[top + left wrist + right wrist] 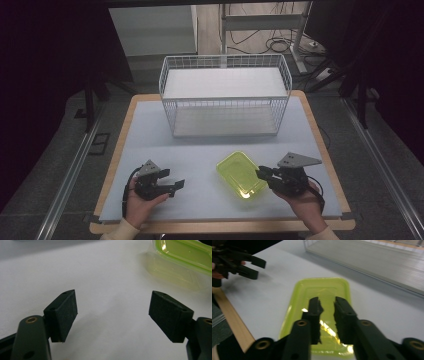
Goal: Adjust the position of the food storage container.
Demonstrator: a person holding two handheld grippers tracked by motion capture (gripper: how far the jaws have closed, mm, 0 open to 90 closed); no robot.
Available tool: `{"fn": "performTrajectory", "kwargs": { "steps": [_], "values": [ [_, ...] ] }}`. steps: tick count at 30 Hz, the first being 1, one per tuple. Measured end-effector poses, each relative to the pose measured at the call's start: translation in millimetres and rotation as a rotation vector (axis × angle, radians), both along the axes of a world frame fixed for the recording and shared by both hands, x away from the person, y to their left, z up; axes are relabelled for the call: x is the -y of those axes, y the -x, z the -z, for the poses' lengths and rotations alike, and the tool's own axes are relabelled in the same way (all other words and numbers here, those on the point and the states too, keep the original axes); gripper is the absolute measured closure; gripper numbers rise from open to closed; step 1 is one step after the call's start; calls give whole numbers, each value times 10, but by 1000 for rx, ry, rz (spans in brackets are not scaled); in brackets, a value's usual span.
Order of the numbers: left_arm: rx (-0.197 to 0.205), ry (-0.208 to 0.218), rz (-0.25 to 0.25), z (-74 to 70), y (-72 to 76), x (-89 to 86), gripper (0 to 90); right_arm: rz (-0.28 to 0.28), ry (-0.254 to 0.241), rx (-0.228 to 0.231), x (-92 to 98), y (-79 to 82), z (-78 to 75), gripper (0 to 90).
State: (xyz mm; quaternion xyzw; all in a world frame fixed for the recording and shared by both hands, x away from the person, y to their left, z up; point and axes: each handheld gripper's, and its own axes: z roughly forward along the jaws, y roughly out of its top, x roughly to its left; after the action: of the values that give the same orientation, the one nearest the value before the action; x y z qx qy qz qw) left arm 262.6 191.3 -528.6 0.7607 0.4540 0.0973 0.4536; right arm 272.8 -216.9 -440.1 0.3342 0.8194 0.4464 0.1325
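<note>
Tabletop: yellow-green container (322, 315) under right gripper (327, 303) (nearly closed)

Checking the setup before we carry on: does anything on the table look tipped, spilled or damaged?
Nothing stands out. The translucent yellow-green plastic container sits flat on the white table mat, turned askew to its edges, with nothing spilled. The white wire basket stands upright behind it.
</note>
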Motion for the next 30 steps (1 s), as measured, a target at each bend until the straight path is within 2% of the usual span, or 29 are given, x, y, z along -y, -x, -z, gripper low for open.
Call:
{"fn": "performTrajectory", "kwargs": {
  "steps": [1, 5, 17, 30],
  "values": [
    [0, 0, 0, 0, 0, -1, 226, 0, 0, 0, 0, 0, 0, 812],
    [-1, 3, -3, 2, -2, -8, 227, -69, 25, -20, -195, -13, 30, 895],
    [0, -2, 3, 0, 3, -13, 226, -217, 110, -53, -704, 107, 162, 898],
    [6, -1, 10, -6, 14, -9, 226, -247, 230, -101, -840, 205, 358, 898]
  ]
}}
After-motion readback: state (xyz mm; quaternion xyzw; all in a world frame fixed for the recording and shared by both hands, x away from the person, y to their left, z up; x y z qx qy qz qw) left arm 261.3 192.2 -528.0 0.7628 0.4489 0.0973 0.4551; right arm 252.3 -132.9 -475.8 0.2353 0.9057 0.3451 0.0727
